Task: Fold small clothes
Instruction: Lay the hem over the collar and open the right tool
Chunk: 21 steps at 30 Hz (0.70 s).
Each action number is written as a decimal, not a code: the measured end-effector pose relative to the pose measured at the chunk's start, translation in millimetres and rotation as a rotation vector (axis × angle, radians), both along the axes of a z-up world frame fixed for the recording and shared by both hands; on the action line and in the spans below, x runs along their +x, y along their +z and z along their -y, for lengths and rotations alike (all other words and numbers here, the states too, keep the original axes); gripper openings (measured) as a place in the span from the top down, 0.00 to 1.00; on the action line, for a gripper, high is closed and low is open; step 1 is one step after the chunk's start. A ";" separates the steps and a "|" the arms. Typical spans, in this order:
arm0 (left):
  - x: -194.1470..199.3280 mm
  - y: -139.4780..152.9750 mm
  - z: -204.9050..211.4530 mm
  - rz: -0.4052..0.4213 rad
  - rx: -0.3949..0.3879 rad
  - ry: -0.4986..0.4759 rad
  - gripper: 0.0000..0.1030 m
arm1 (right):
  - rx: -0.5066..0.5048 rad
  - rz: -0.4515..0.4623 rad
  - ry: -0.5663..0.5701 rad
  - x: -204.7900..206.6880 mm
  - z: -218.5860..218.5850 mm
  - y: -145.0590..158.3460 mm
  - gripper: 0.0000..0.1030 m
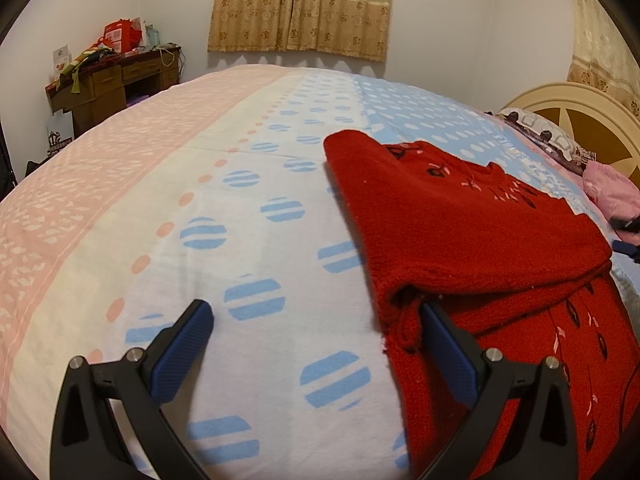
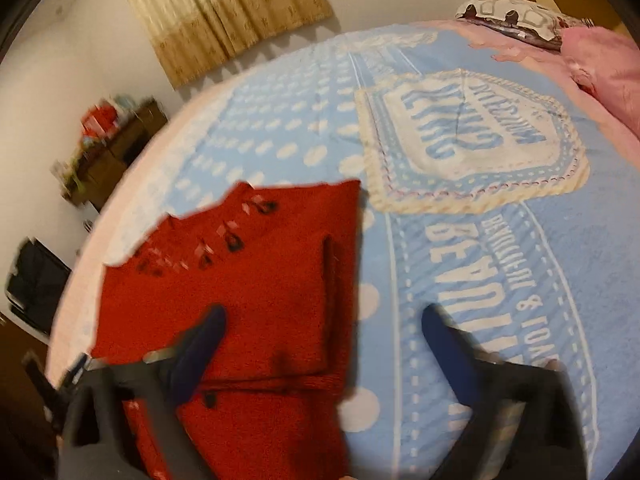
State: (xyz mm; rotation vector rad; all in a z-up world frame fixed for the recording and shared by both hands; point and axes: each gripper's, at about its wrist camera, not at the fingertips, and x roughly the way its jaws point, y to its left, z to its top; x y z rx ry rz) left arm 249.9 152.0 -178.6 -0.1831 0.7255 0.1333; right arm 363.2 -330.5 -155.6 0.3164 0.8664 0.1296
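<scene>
We hold both grippers, left [image 1: 316, 322] and right [image 2: 322, 326], spread wide, gripping nothing, at the sweater's [image 1: 460, 236] edges; bare sheet [image 1: 256, 216] lies left.

The bed [image 1: 248, 184] wore a spread banded in pink, white and blue, with dots and printed lettering. On it lay a folded red sweater [image 1: 460, 236]; a patterned pillow [image 1: 540, 130] and pink cloth [image 1: 612, 192] sat by the headboard.
</scene>
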 end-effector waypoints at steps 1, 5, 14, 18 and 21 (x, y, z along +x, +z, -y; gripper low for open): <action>0.0 -0.1 -0.1 0.000 -0.001 0.000 0.00 | 0.000 0.004 0.004 -0.3 -2.3 1.6 0.04; 0.2 -0.1 -0.3 0.000 0.000 -0.001 0.00 | -0.078 -0.003 0.044 1.5 -23.2 -1.6 0.15; -5.0 2.3 -8.0 0.031 -0.044 0.040 0.00 | -0.109 -0.015 0.032 2.5 -17.6 -11.2 0.93; -1.9 1.3 -5.5 0.020 -0.034 0.038 0.00 | -0.152 -0.009 0.023 1.3 -11.5 -5.6 0.93; -0.3 1.5 -2.9 0.012 -0.017 0.031 0.00 | -0.175 -0.083 0.054 9.6 -16.0 -25.9 0.92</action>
